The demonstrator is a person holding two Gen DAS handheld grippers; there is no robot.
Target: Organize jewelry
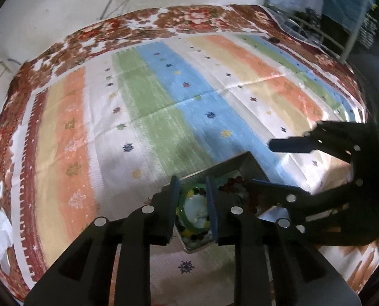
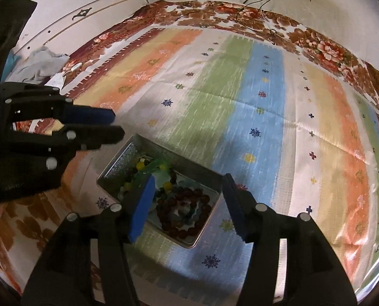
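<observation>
A shallow metal tin [image 2: 124, 159] lies on the striped cloth and holds the jewelry. In it are a dark brown bead bracelet [image 2: 189, 204], yellow beads [image 2: 140, 165] and a green bangle [image 1: 183, 218]. My right gripper [image 2: 188, 187] is open wide, its blue pads straddling the tin's right half just above the brown beads, nothing pressed between them. My left gripper [image 1: 192, 187] hovers over the tin's other end with a narrow gap between its pads and nothing held. Each gripper shows in the other's view: the right gripper [image 1: 264, 164] from the side, the left gripper [image 2: 118, 125] at the left edge.
The striped cloth [image 1: 163, 97] covers a floral bedspread [image 2: 317, 43] against a pale wall with hanging cables [image 2: 255, 0]. A grey crumpled cloth [image 2: 41, 62] lies at the bed's far left corner. Metal-framed furniture [image 1: 317, 28] stands beyond the bed.
</observation>
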